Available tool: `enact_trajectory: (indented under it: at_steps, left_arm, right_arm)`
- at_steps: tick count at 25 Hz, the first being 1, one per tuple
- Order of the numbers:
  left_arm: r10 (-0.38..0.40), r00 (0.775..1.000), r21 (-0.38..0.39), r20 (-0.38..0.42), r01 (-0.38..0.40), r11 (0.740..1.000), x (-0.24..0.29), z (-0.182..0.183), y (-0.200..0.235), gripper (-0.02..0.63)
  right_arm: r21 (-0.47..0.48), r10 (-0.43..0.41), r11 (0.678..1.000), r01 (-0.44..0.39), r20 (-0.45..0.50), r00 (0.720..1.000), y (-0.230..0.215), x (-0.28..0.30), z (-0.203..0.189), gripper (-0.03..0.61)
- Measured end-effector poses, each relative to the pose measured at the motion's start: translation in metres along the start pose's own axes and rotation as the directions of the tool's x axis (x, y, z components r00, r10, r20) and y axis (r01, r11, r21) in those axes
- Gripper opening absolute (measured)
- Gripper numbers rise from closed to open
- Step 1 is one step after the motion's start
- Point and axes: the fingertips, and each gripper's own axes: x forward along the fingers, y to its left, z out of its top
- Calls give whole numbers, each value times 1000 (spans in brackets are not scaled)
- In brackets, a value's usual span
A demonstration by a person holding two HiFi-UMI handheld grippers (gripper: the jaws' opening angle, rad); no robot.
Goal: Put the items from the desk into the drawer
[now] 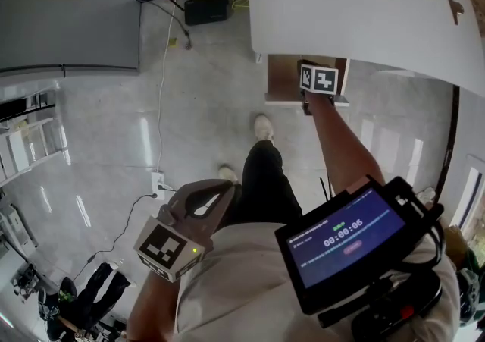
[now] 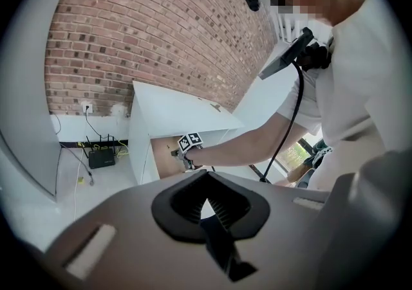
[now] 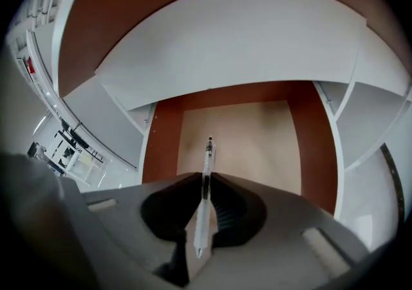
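A clear pen [image 3: 206,176] with a black grip is clamped in my right gripper [image 3: 205,184], its tip pointing forward. The gripper hangs over the open drawer [image 3: 248,131], which has a bare tan bottom and red-brown walls. In the head view the right gripper [image 1: 318,81] sits at the drawer [image 1: 282,75] under the white desk [image 1: 364,7]. The pen is hidden there. My left gripper [image 1: 220,190] is held near my waist, shut and holding nothing [image 2: 207,200]. The left gripper view shows the right gripper [image 2: 188,145] far off at the drawer.
A black router [image 1: 206,8] and cables lie on the floor by the brick wall [image 2: 161,31]. A grey cabinet [image 1: 68,14] stands at the left. A power strip [image 1: 158,181] lies on the tiled floor. A tablet [image 1: 345,238] hangs on my chest.
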Motion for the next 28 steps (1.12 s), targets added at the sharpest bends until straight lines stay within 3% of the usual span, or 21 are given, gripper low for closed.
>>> enact_trajectory:
  at_steps: [8,24,28]
  left_arm:
    - [32,999,-22,-32,-33,999,26,-6,32,8]
    - [65,998,-37,-5,-65,997,29,-14,52,8]
    - [70,998,-32,-1,-70,997,19,-18,55,8]
  right_arm:
    - [114,21,993,-24,29,999,-13,57,5,44]
    - [98,94,991,-88,-56,994,-13,98,-12,66]
    - [70,63,996,-59,-56,996,-13,86,-10,66]
